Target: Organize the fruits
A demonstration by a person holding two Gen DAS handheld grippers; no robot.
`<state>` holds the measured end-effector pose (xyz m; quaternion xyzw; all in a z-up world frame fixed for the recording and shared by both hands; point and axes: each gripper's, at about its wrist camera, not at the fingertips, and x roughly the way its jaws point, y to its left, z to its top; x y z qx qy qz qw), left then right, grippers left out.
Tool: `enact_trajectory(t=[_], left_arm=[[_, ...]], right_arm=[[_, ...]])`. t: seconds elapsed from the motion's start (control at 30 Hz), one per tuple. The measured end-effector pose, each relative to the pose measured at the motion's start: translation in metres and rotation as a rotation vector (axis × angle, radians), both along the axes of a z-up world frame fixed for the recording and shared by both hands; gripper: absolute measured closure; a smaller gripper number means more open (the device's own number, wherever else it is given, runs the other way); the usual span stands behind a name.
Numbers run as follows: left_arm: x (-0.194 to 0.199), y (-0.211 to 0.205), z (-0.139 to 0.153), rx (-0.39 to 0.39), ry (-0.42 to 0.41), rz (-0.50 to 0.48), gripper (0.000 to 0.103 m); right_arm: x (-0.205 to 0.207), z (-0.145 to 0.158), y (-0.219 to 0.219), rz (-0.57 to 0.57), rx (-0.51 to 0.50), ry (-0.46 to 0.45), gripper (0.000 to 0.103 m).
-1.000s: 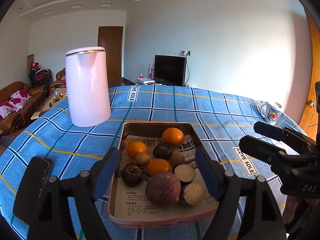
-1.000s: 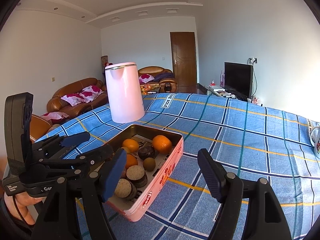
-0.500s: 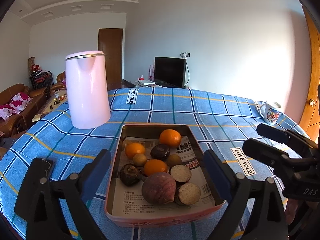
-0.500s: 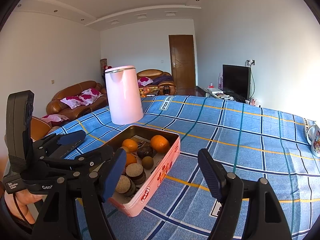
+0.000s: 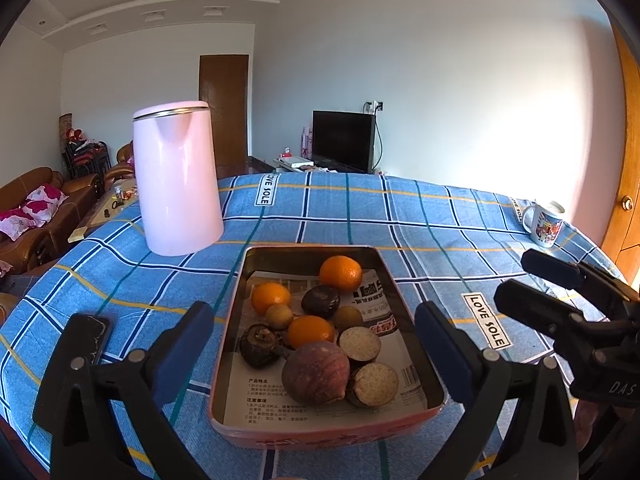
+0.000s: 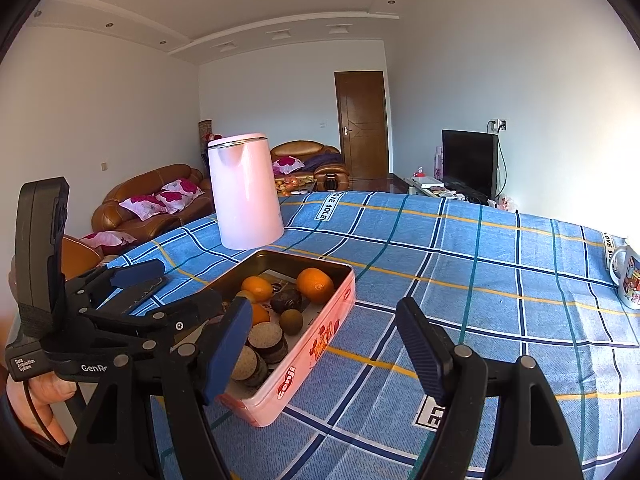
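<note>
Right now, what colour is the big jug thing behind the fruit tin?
Pale pink, with a thin metal rim on top: the kettle shows best in the left wrist view.

Counter (image 5: 400, 216) draped in blue plaid cloth, pink kettle (image 5: 176, 176) upright at far left, pink tin of fruit (image 5: 320, 428) near the front edge, black phone (image 5: 94, 334) left of it, printed mug (image 5: 544, 224) far right.

The tablecloth (image 5: 420, 216) is blue with dark and yellow stripes. The kettle (image 5: 176, 176) is pink. The oranges (image 5: 341, 273) are orange.
</note>
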<state>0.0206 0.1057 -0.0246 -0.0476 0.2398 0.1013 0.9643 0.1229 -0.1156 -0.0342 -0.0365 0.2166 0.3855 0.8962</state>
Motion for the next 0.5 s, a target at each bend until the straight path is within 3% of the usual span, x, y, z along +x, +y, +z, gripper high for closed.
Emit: enact_trajectory(t=[0.5], left_arm=[[-0.003, -0.007, 0.003, 0.048, -0.029, 0.020, 0.000]], right_arm=[[0.000, -0.003, -0.011, -0.020, 0.007, -0.001, 0.028]])
